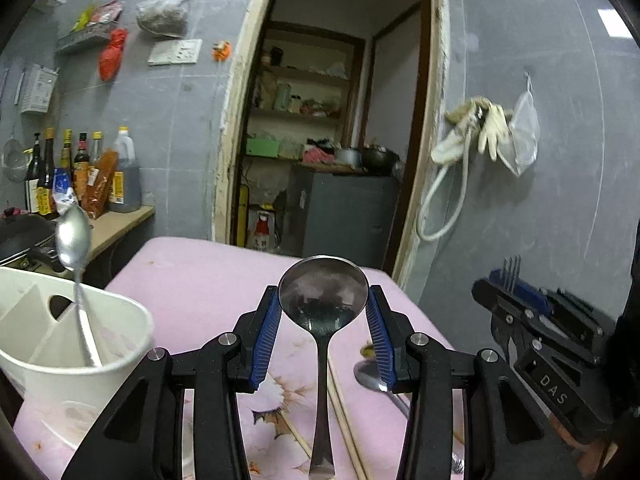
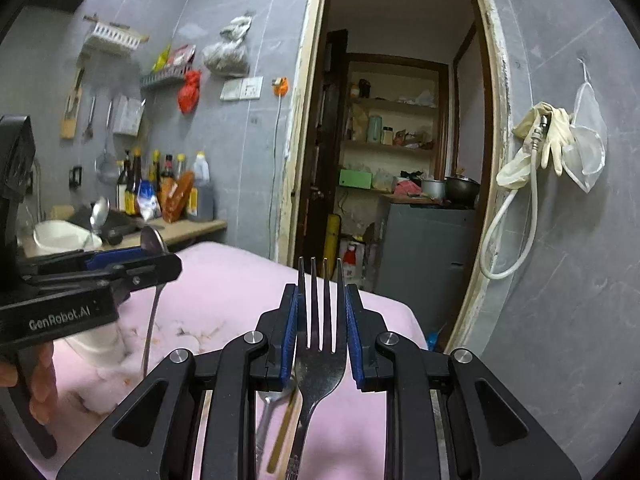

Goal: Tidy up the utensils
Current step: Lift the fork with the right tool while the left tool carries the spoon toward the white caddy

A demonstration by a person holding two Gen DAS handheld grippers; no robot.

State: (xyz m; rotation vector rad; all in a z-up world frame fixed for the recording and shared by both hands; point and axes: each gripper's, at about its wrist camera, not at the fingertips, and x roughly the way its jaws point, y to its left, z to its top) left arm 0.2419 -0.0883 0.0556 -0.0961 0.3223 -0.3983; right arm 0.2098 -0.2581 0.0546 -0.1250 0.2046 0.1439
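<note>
Steel gleamed between both sets of fingers. The left gripper [image 1: 323, 320] had closed its blue pads on the round bowl of a ladle-shaped spoon [image 1: 323, 304], whose handle ran back toward six o'clock. The right gripper [image 2: 321, 336] had closed on a fork [image 2: 321, 360] just below its tines, which pointed toward twelve o'clock. Both were held above a counter covered by a pink flowered cloth [image 1: 208, 276]. At nine o'clock in the left wrist view stood a white divided utensil holder [image 1: 76, 344], with a slim spoon [image 1: 74, 248] leaning upright in it. On the cloth beneath the grippers lay a pair of chopsticks [image 1: 344, 420] and another spoon [image 1: 370, 376], just beside each other. In the right wrist view, a hand [image 2: 42, 380] gripped the left gripper's handle at eight o'clock.
</note>
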